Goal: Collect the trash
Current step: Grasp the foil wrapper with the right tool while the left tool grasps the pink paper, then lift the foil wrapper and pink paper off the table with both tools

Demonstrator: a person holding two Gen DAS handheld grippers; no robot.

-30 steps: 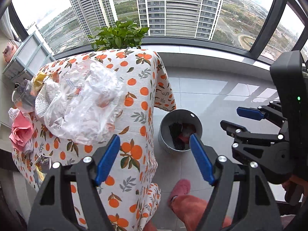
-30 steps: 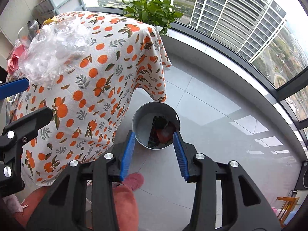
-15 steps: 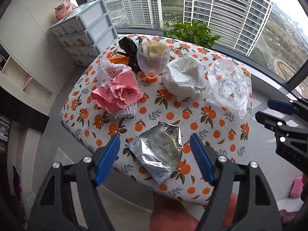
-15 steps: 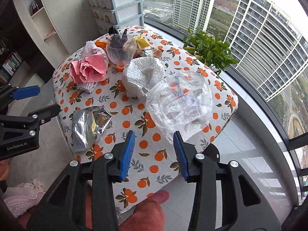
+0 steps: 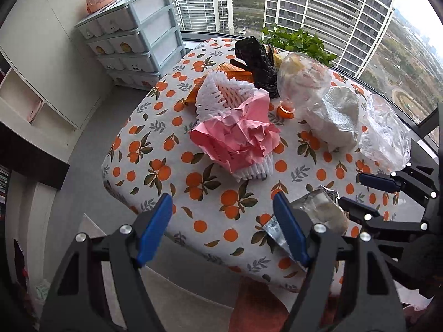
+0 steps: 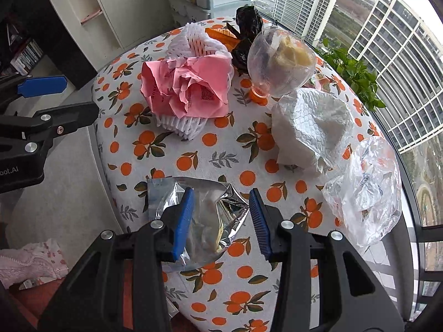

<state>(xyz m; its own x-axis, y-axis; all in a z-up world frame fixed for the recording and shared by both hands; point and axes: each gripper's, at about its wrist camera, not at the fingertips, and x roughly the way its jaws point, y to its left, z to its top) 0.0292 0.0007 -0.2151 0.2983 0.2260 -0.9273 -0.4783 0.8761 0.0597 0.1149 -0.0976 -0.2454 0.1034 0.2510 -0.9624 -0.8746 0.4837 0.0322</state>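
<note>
Right wrist view looks down on the surface [image 6: 155, 149], draped in an orange-print cloth, and the right tool [image 6: 221, 221] hangs over the foil pouch [image 6: 210, 215] near the front edge. Its blue pads straddle the pouch with a gap either side, so it is released, gripping nothing. Whether the tips touch the foil, I cannot tell.

Left wrist view: the left tool [image 5: 221, 227] is spread wide over bare cloth by the near edge, nothing between its pads. The right tool shows at that frame's right side, above the pouch [image 5: 321, 210].

Trash is scattered across the surface. A pink paper wad [image 6: 188, 85] sits in white foam netting [image 6: 180, 124] toward the left. Behind it lie a black bag [image 6: 246, 25] and an orange wrapper [image 6: 221, 34]. A clear bottle [image 6: 279, 61] with an orange cap lies beside the wad. A crumpled white tissue [image 6: 310, 127] sits to the right, and a clear plastic bag [image 6: 365, 188] hangs at the right edge.

A drawer unit [image 5: 133, 38] stands behind the surface, a plant [image 5: 299, 41] by the window.
</note>
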